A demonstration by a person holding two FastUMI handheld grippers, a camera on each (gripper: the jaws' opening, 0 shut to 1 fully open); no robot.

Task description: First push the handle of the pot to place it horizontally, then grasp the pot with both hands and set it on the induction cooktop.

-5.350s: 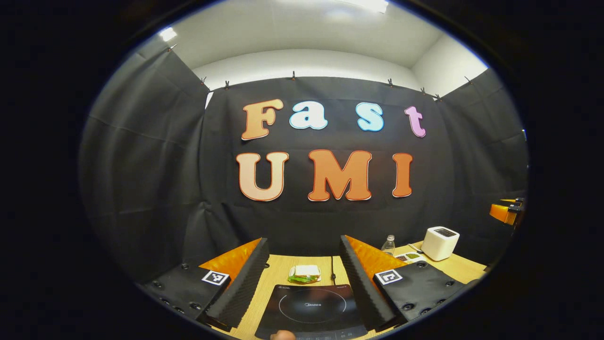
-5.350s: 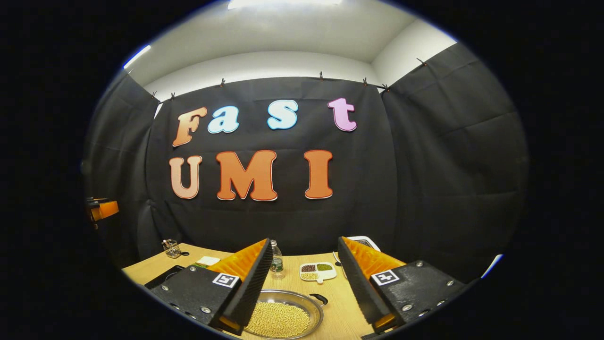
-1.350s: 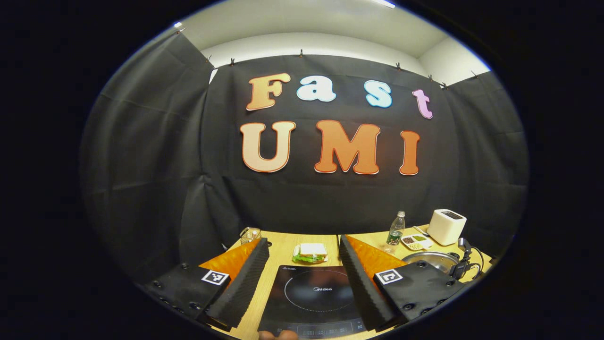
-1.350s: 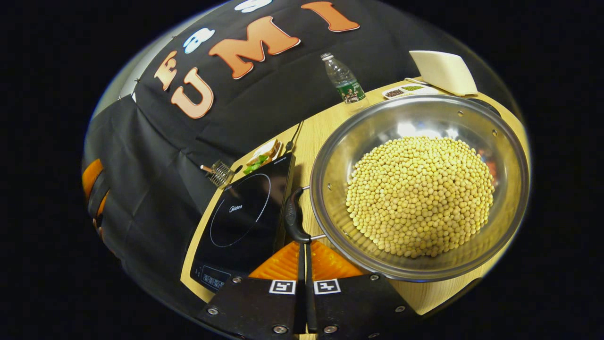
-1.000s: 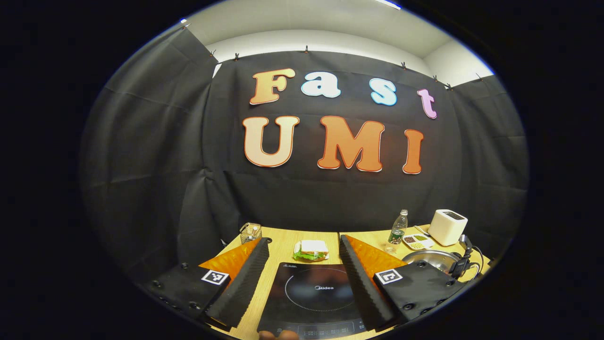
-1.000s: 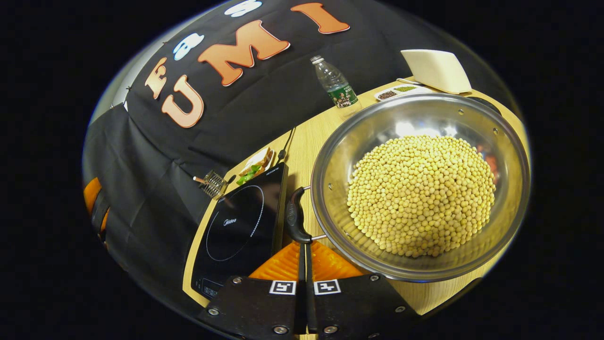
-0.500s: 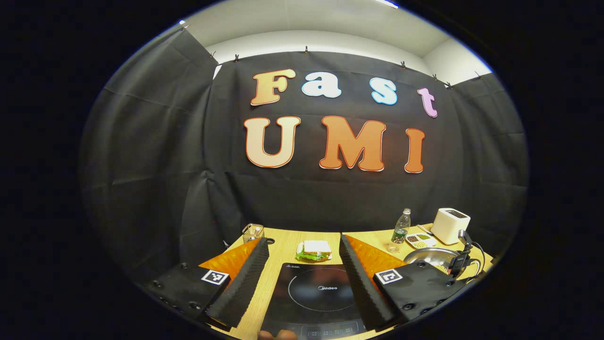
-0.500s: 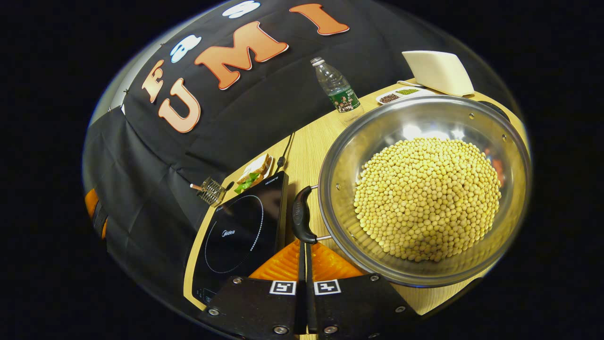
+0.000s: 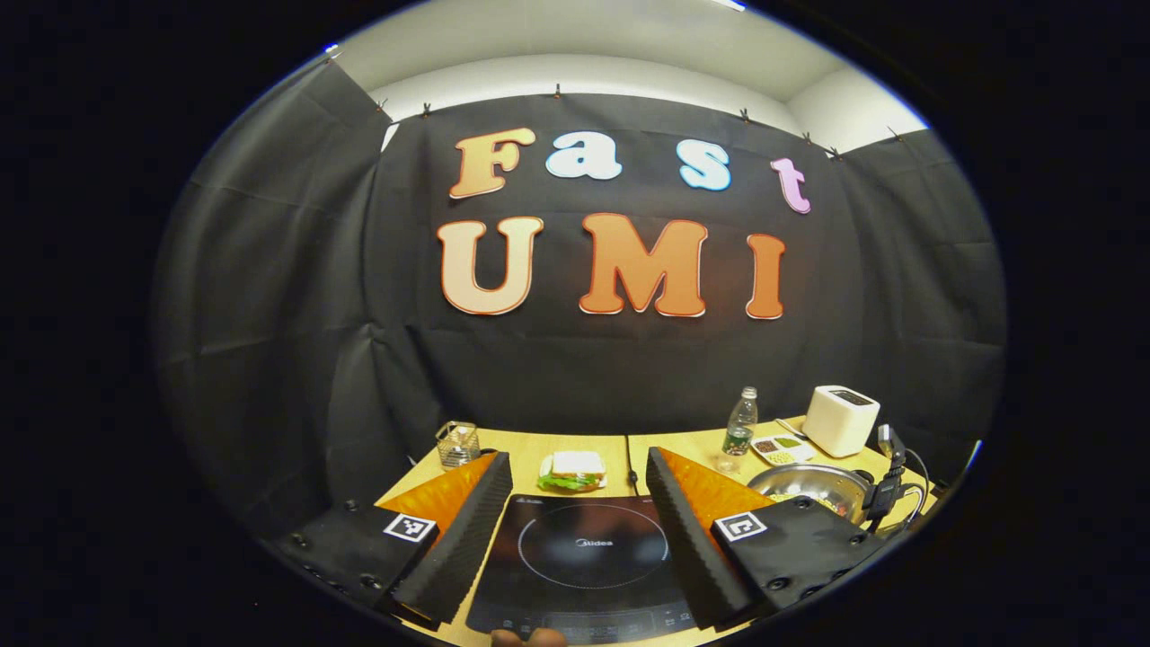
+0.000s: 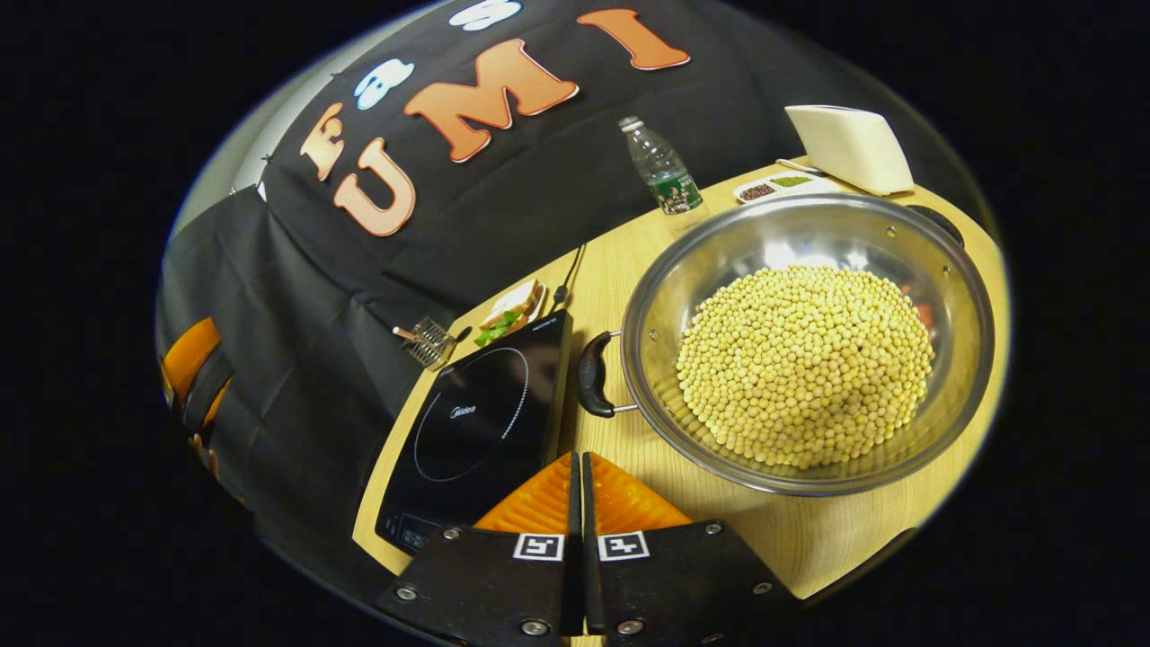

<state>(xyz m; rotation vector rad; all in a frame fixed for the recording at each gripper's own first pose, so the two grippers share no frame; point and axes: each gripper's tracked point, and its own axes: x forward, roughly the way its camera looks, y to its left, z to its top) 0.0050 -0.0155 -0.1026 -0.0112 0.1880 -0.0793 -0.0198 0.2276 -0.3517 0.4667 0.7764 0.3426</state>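
Since half a second ago, the right gripper (image 10: 579, 463) has backed off the pot's near black handle (image 10: 593, 375); its fingers are pressed together with nothing between them, and bare wood now shows between their tips and the handle.

In the right gripper view, going left to right, a small wire basket (image 10: 429, 341) stands at the far left of the light wooden table (image 10: 809, 539), then a sandwich with green leaves (image 10: 510, 314), then the flat black glass induction cooktop (image 10: 481, 422). Just beside the cooktop's right edge lies the near handle of the wide stainless-steel pot (image 10: 943, 395), which rests on the table, heaped with pale yellow beans (image 10: 804, 364). Behind the pot stand a clear plastic bottle with a green label (image 10: 663, 169), a small white divided dish (image 10: 774, 187) and a white boxy appliance (image 10: 849, 148).

In the left gripper view, the left gripper (image 9: 575, 499) hangs over the cooktop (image 9: 584, 566) with its fingers spread wide and holding nothing. The pot (image 9: 809, 485) shows to its right on the table (image 9: 530, 449).
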